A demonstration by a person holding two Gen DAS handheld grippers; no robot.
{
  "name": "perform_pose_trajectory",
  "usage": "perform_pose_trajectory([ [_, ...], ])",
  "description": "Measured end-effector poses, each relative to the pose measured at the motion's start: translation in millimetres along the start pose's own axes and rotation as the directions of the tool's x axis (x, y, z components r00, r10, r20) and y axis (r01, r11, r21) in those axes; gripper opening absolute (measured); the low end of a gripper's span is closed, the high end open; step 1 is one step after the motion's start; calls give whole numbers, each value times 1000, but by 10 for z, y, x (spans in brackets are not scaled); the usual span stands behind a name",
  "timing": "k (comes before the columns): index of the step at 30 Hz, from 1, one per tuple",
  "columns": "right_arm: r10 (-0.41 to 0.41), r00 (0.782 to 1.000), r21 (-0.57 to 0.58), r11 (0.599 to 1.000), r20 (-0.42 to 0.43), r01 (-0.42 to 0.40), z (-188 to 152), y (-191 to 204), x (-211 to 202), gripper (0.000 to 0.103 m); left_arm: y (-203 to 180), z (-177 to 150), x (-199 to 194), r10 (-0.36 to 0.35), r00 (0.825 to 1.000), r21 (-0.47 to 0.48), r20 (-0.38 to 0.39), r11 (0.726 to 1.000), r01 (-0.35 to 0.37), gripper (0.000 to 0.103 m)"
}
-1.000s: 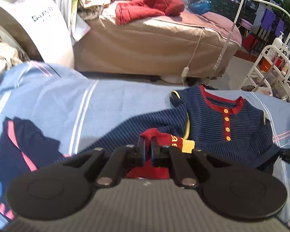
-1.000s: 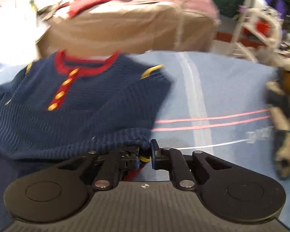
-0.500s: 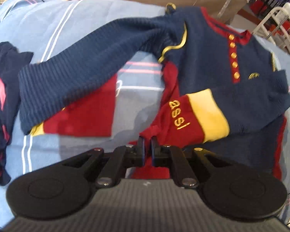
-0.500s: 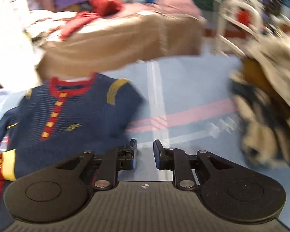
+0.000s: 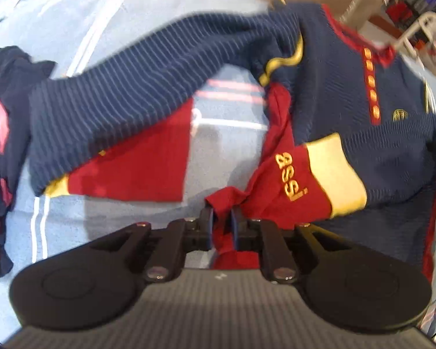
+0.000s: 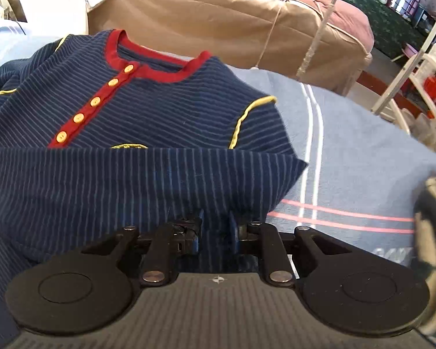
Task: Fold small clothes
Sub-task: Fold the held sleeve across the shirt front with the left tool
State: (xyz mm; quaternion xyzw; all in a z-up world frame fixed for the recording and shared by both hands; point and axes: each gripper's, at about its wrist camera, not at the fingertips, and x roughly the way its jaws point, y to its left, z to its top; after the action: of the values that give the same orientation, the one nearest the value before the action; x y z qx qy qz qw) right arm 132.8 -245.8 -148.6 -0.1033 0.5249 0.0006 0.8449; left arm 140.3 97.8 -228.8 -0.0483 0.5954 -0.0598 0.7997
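Left claw (image 5: 221, 221) is pinching the red cuff (image 5: 226, 200) of the striped sweater (image 6: 160, 110), sleeve folded across its chest on the blue surface (image 6: 348, 151). Right claw (image 6: 215, 226) sits slightly parted over the fabric, holding nothing. Looks mid sleeve-fold; next, lay that cuff flat.

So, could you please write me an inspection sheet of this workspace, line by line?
Surface: blue striped cover, sweater spread on it.
Job's things: navy striped sweater, one sleeve folded across the chest.
Clutter: dark garment at the left edge.
Grippers: left gripper shut on the red cuff; right gripper open over the sleeve.
Cables: cord hanging on the brown bed.
Surroundings: white rack.
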Motion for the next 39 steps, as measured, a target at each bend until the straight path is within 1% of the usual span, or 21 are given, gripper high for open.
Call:
perform_pose_trajectory([
  [1,1,1000,21,1000,23,-2,32,13,-105,36,27,1,-93,-14,999,-17,37,1000,14,13],
  [3,41,996,59,997,81,-46,33,34,-328,64,75,-23,-296,-46,992,-32,120,998,50,20],
  [5,108,991,80,990,84,-115,-7,116,-481,73,105,-51,-404,-50,989,-38,139,998,56,26],
  [7,214,973,106,969,84,-222,-67,259,-568,73,124,-72,-360,-65,994,-39,92,997,69,30],
  [10,382,922,167,906,71,-388,-187,466,-603,73,205,-155,-189,-92,995,-92,37,991,95,40],
  [13,381,925,219,901,20,-375,-297,681,-543,73,240,-222,-15,-124,992,-157,22,980,126,41],
  [15,392,920,218,897,12,-385,-366,761,-590,72,197,-245,89,-125,991,-135,42,982,130,41],
  [17,400,916,214,895,6,-392,-455,796,-658,71,136,-236,168,-139,990,-100,40,985,142,34],
  [18,395,919,206,899,-4,-385,-472,804,-671,71,112,-230,178,-141,989,-91,33,986,143,21],
  [19,384,923,199,906,-11,-375,-484,821,-684,71,83,-215,147,-154,988,-94,31,983,157,16],
  [22,351,936,204,918,-18,-340,-540,750,-741,71,27,-157,-148,-211,975,-115,74,969,218,12],
  [25,341,940,231,917,-28,-325,-583,668,-734,71,68,-126,-527,-270,958,-172,94,943,283,12],
  [27,334,942,253,915,-36,-315,-608,629,-725,71,224,-152,-627,-343,936,-295,83,888,352,12],
  [28,331,943,262,914,-37,-311,-624,620,-721,71,284,-174,-631,-351,932,-323,85,876,359,12],
  [29,331,943,270,912,-37,-310,-637,610,-719,71,311,-190,-589,-317,946,-304,74,896,324,13],
  [30,334,942,276,910,-42,-310,-647,609,-708,71,320,-199,-487,-255,966,-256,38,932,256,14],
  [31,337,940,282,907,-48,-311,-649,628,-679,71,343,-211,-341,-206,979,-246,-6,949,198,17],
  [33,348,936,289,903,-61,-317,-633,663,-658,71,472,-263,-57,-202,977,-329,-66,929,169,22],
  [35,356,933,266,905,-51,-331,-588,721,-690,71,527,-272,19,-217,976,-372,-28,908,191,32],
  [37,360,932,214,914,-35,-345,-522,812,-736,71,446,-222,-124,-167,985,-303,48,937,174,51],
  [39,376,926,168,915,-23,-367,-449,919,-737,71,372,-196,-268,-148,983,-251,107,953,171,59],
])
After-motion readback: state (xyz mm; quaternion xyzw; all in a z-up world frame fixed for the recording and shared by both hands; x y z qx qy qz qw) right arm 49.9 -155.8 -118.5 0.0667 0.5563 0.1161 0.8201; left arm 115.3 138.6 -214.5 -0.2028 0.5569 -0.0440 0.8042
